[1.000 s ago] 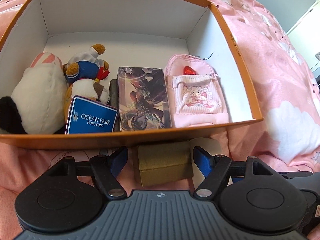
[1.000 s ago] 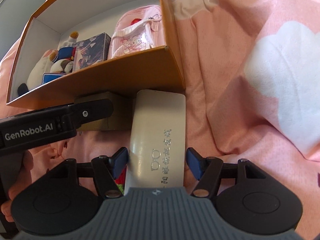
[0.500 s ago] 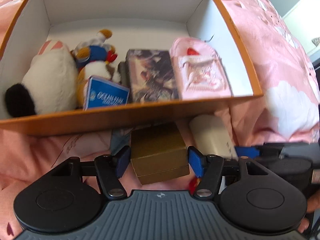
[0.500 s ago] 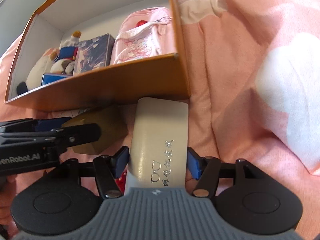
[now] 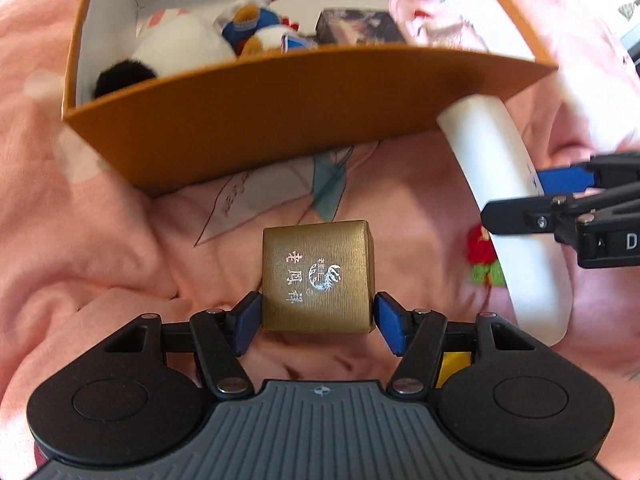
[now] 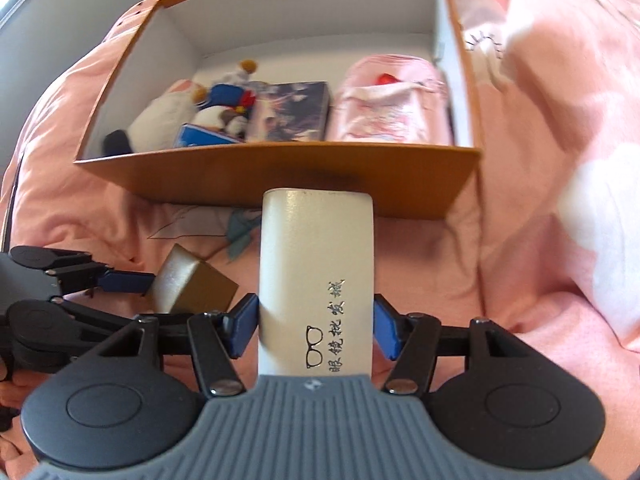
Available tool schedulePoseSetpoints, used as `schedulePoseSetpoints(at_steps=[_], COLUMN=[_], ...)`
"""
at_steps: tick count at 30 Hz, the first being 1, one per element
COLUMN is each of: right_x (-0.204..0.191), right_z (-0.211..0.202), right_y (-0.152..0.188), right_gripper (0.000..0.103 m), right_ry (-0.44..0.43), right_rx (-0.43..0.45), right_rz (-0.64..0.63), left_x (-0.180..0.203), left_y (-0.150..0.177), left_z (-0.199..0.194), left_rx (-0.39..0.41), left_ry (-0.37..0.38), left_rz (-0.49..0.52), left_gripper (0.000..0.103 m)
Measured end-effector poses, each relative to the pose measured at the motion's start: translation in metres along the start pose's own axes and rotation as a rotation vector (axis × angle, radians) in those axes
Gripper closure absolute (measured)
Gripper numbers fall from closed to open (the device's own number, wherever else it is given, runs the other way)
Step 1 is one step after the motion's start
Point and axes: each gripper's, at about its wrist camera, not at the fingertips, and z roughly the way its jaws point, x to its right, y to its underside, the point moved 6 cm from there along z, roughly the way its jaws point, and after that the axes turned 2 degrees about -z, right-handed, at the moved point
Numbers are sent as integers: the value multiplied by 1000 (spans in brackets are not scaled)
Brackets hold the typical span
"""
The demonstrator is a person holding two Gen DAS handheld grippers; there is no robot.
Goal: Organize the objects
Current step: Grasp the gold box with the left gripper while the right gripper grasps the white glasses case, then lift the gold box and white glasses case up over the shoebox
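Observation:
My left gripper is shut on a small gold box with silver characters and holds it above the pink bedding, in front of the orange box. It also shows in the right wrist view. My right gripper is shut on a white glasses case, whose far end reaches the orange box's front wall. The case also shows at the right of the left wrist view.
The orange box holds a white plush, a duck plush, a blue Ocean Park card, a dark picture box and a pink pouch. A folded paper lies on the pink bedding.
Both grippers have closed on their objects and lifted them. The gold box has tilted so that its printed top faces the left camera. The orange box has moved farther from the left camera.

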Motion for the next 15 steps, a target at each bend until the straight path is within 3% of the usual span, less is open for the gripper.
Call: schedulePoseSetpoints(at_steps=[12,15], right_x=[-7,-6], right_z=[27,28], right_y=[0,0], right_gripper=[41,41], right_ry=[64,65], right_rx=[-44,-49], right_rz=[-16,-18], left_x=[-8,-9], left_y=[-2,-7], left_z=[-27,-27], left_rx=[106,97], left_ry=[60,66], left_rz=[88,89], left_gripper=[20,20])
